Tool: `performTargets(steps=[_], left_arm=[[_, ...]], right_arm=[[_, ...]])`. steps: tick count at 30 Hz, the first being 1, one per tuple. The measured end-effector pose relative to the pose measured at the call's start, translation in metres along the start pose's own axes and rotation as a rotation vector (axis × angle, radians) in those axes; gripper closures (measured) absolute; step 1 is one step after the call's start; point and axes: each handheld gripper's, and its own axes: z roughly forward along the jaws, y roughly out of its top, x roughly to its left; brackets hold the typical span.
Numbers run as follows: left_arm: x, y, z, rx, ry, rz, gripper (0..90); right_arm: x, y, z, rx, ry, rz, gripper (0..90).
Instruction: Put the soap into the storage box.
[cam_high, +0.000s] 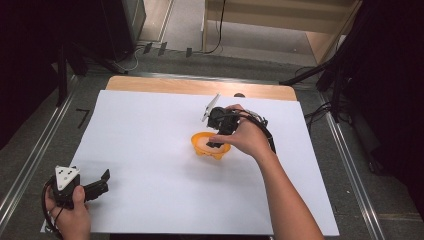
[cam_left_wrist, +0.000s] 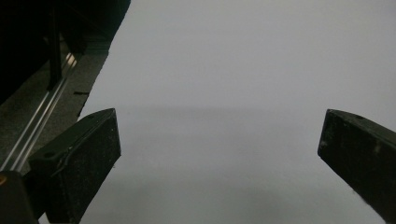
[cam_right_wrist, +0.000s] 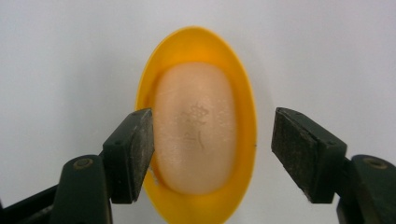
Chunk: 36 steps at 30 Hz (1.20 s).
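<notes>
Nearest the camera in my high view is my left gripper (cam_high: 100, 184), low at the near left corner of the white sheet (cam_high: 150, 150), held in a hand (cam_high: 70, 212). In the left gripper view its fingers (cam_left_wrist: 81, 163) are spread wide with only bare white sheet between them.

The thing I am working on is the yellow bowl (cam_high: 210, 145), sitting near the middle of the tabletop (cam_high: 200, 86), a little right of centre. In the right gripper view the yellow bowl (cam_right_wrist: 243, 93) is an oval whose long axis runs straight away from the gripper, from near to far in that view. Inside it lies a pale, peach-coloured oblong piece (cam_right_wrist: 196, 126), lined up along the same axis, with a faint mark pressed into its top that I cannot read.

My right gripper (cam_high: 216, 144) comes down over the bowl from the right. Its fingers (cam_right_wrist: 133, 149) are spread apart and pinch nothing: the left one sits over the bowl's left rim, close beside the oblong piece, and the right one stands just outside the right rim over the sheet.

Around the bowl the white sheet lies open. Past its far edge a strip of wooden tabletop shows, then grey floor (cam_high: 240, 62) with cables.
</notes>
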Motion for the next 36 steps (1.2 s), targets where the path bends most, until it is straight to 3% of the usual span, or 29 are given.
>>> performTargets(steps=[13,36], left_arm=[[0.0,0.0,0.0,0.004,0.002,0.002,0.0],[-0.001,0.0,0.0,0.004,0.008,0.008,0.0]], right_arm=[[0.0,-0.017,-0.007,-0.005,-0.004,0.026,31.9],[0.008,-0.088,-0.018,-0.02,-0.026,0.124,30.8]])
